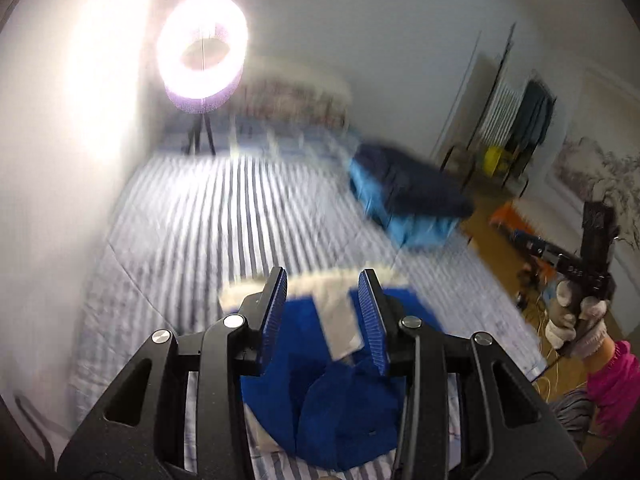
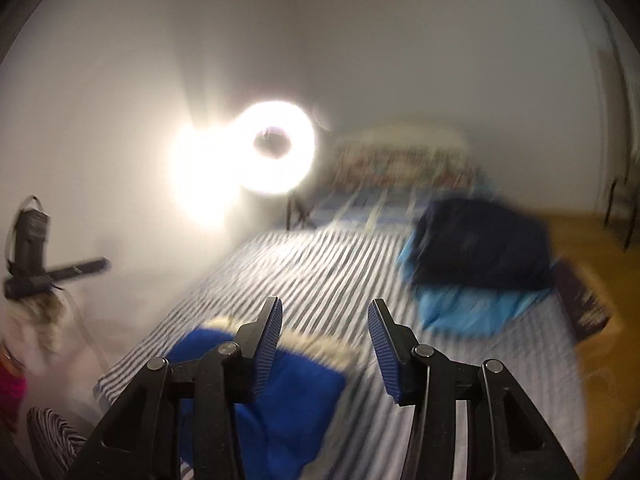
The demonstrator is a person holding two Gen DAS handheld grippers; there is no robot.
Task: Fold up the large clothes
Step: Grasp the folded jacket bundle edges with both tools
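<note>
A striped bed (image 1: 192,216) fills the room beside a glowing ring light (image 1: 202,50).

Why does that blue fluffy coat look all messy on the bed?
The royal-blue coat with cream fur trim lies crumpled, not flat, on the striped bedsheet. It looks simply unfolded; nothing seems spilled or broken.
</note>
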